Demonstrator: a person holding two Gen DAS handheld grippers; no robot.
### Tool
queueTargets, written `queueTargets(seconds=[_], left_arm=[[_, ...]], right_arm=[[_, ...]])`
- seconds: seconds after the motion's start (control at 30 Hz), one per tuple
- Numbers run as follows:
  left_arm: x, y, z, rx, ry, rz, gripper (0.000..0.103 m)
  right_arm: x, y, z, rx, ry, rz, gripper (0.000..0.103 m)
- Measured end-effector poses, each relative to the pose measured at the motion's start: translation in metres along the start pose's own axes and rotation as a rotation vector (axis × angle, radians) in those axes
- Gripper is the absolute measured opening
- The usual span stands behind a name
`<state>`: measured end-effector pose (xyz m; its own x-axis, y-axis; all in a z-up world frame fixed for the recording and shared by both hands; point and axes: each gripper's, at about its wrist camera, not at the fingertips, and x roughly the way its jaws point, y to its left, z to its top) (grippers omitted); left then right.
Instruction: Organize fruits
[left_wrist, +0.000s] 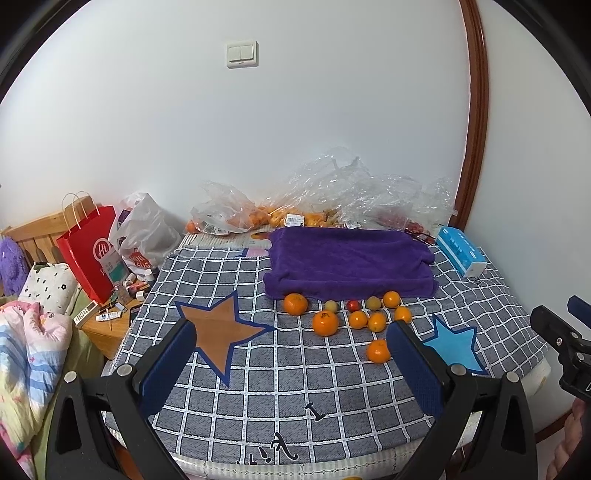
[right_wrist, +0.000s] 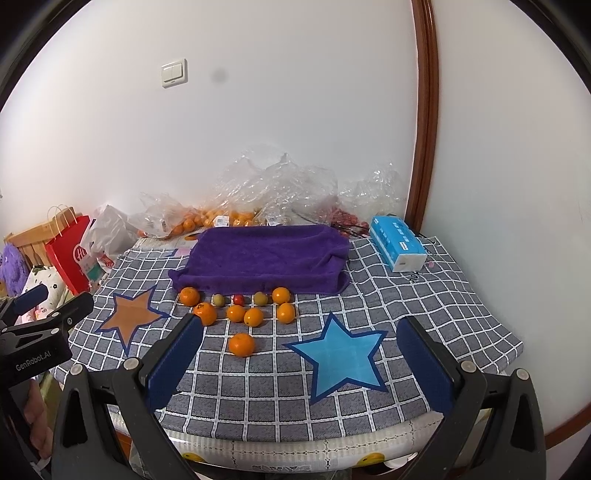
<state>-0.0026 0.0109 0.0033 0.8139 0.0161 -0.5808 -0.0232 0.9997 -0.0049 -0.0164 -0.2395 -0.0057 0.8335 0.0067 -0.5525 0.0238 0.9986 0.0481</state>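
Several oranges (left_wrist: 325, 322) (right_wrist: 242, 344), two yellow-green fruits (left_wrist: 331, 306) (right_wrist: 260, 298) and a small red one (left_wrist: 353, 305) (right_wrist: 238, 299) lie on the checked cloth (left_wrist: 280, 373) (right_wrist: 266, 384), just in front of a purple towel (left_wrist: 347, 260) (right_wrist: 262, 258). A brown star (left_wrist: 221, 332) (right_wrist: 130, 317) and a blue star (left_wrist: 456, 341) (right_wrist: 341, 354) are marked on the cloth. My left gripper (left_wrist: 291, 336) hovers open over the near part, empty. My right gripper (right_wrist: 301, 334) is open and empty above the blue star.
Clear plastic bags with more oranges (left_wrist: 258, 216) (right_wrist: 207, 218) pile up against the wall. A blue tissue pack (left_wrist: 461, 254) (right_wrist: 399, 245) sits at the back right. A red paper bag (left_wrist: 90, 251) and clutter stand on a side table to the left.
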Motion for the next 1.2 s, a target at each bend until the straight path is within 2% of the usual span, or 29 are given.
queueTargets(seconds=[0.47,0.73,1.0,1.2], left_arm=[[0.002,-0.002,0.001,0.012,-0.003,0.002,0.103],[0.017,-0.001,0.002,0.014,0.009,-0.005,0.103],[0.053,0.005,-0.002,0.036,0.048,0.001,0.103],[0.098,0.016,-0.011,0.030,0.121,0.027,0.103]], right_arm=[[0.008,0.005,0.003,-0.017,-0.005,-0.027,0.103],[0.022,0.006,0.005,-0.006,0.002,-0.016,0.103],[0.055,0.005,0.004,-0.009,0.017,-0.024,0.103],[0.104,0.004,-0.009,0.002,0.108,0.021,0.103]])
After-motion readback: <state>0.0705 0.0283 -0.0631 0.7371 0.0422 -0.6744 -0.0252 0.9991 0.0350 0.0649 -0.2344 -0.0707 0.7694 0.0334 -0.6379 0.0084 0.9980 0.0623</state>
